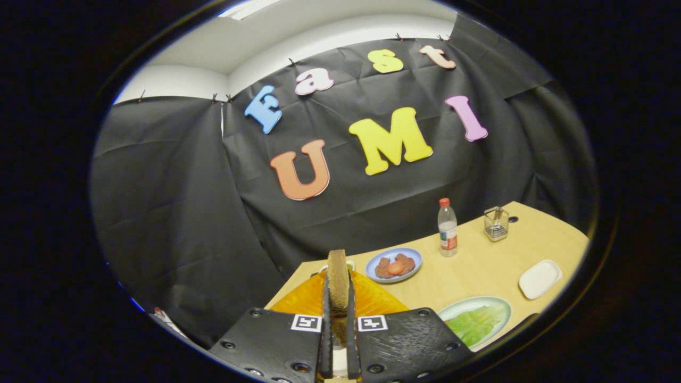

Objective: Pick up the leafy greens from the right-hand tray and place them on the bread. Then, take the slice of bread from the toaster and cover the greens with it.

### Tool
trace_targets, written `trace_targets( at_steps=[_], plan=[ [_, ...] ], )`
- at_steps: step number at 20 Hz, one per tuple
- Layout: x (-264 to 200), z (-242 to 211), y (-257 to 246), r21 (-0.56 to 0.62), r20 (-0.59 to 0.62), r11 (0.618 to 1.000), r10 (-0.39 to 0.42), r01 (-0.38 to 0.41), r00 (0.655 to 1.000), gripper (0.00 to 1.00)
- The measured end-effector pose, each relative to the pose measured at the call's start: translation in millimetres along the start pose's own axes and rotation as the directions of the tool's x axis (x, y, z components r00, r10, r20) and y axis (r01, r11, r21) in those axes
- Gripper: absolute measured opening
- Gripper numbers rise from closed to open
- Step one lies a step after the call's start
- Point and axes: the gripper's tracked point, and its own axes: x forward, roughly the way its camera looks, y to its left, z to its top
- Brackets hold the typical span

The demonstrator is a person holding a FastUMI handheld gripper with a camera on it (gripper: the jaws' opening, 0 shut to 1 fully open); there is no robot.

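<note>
Desk (479, 266) far right. Orange toaster (372, 300) just beyond hand-held gripper (337, 319), whose fingers clamp narrow on upright bread slice (337, 276). Leafy greens (471, 324) on plate (497, 303), near right of gripper.

The tongs (338, 314) and bread slice (337, 282) hid much of the orange toaster (372, 300); a small dish (348, 264) barely peeked behind them.

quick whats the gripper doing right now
gripper: jaws closed on the slice of bread, held upright on edge above the orange toaster.
</note>
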Motion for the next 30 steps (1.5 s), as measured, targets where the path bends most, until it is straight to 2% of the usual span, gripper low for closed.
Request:
trace_targets(
  at_steps=[5, 10, 21, 30],
  plan=[
    [-22.0, 13.9, -54.6, -0.016, 0.066, 0.997, -0.074, 0.075, 0.995, 0.10],
    [-32.0, -1.8, -103.8, -0.030, 0.094, 0.990, -0.138, 0.141, 0.986, 0.10],
    [3.8, -89.7, -160.1, 0.014, -0.057, 0.981, -0.192, 0.193, 0.980, 0.10],
    [14.6, -130.7, -183.7, 0.116, -0.116, 0.966, -0.216, 0.229, 0.970, 0.10]
  ],
)
